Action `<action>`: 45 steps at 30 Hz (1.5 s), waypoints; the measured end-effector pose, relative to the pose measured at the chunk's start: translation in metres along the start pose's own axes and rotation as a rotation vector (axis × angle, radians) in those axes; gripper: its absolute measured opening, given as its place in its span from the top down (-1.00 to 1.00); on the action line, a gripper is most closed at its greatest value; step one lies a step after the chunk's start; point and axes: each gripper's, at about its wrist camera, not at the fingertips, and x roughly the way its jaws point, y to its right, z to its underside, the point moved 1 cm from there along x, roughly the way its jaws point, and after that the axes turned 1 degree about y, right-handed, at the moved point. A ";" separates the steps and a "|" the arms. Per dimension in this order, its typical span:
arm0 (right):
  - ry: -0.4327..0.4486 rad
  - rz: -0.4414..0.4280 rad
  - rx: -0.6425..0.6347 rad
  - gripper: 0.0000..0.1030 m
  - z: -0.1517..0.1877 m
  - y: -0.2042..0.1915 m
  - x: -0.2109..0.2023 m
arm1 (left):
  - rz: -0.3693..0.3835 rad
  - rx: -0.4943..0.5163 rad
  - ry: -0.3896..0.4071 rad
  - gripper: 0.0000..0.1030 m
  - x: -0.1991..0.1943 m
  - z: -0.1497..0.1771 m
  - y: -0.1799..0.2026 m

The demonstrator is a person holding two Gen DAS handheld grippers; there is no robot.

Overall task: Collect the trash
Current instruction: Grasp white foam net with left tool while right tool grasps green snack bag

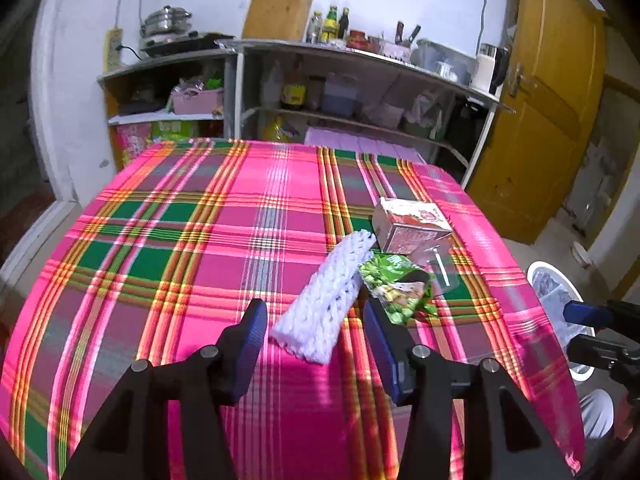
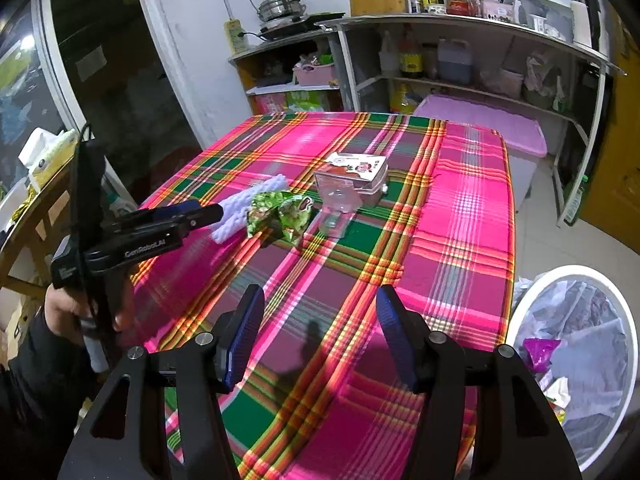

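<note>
A white foam net sleeve (image 1: 326, 302) lies on the pink plaid tablecloth (image 1: 200, 240), with a green snack wrapper (image 1: 400, 284), a clear plastic piece (image 1: 438, 262) and a red-and-white carton (image 1: 412, 226) beside it. My left gripper (image 1: 316, 320) is open, its fingers either side of the sleeve's near end. In the right wrist view the sleeve (image 2: 240, 208), wrapper (image 2: 280, 212), plastic piece (image 2: 338, 208) and carton (image 2: 356, 178) lie mid-table, and the left gripper (image 2: 200, 210) reaches them from the left. My right gripper (image 2: 320, 312) is open and empty above the table's near part.
A white trash bin (image 2: 576, 356) lined with a bag holding trash stands on the floor right of the table; it also shows in the left wrist view (image 1: 556, 280). Kitchen shelves (image 2: 460, 40) stand behind the table. A pink storage box (image 2: 500, 128) sits behind its far right corner.
</note>
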 end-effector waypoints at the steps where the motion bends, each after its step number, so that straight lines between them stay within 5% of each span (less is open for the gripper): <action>1: -0.003 0.001 -0.001 -0.14 -0.002 0.000 0.002 | 0.006 0.002 -0.012 0.03 0.005 -0.001 -0.001; 6: -0.017 -0.001 -0.014 -0.14 -0.010 -0.006 0.015 | 0.026 0.019 -0.056 0.03 0.025 -0.003 0.001; 9: -0.022 -0.009 -0.027 -0.14 -0.016 -0.012 0.025 | 0.035 0.003 -0.090 0.47 0.034 0.002 0.002; 13: -0.032 -0.019 -0.040 -0.14 -0.024 -0.022 0.040 | 0.050 -0.008 -0.062 0.55 0.025 0.011 0.004; 25: -0.069 -0.030 -0.141 -0.20 -0.043 -0.054 0.089 | 0.028 -0.105 -0.013 0.58 -0.011 0.031 -0.024; 34: -0.122 -0.052 0.026 -0.22 -0.048 -0.046 0.113 | 0.030 -0.147 -0.003 0.58 -0.019 0.039 -0.041; 45: -0.117 -0.047 0.033 -0.20 -0.058 -0.047 0.133 | 0.037 -0.168 0.004 0.58 -0.022 0.042 -0.047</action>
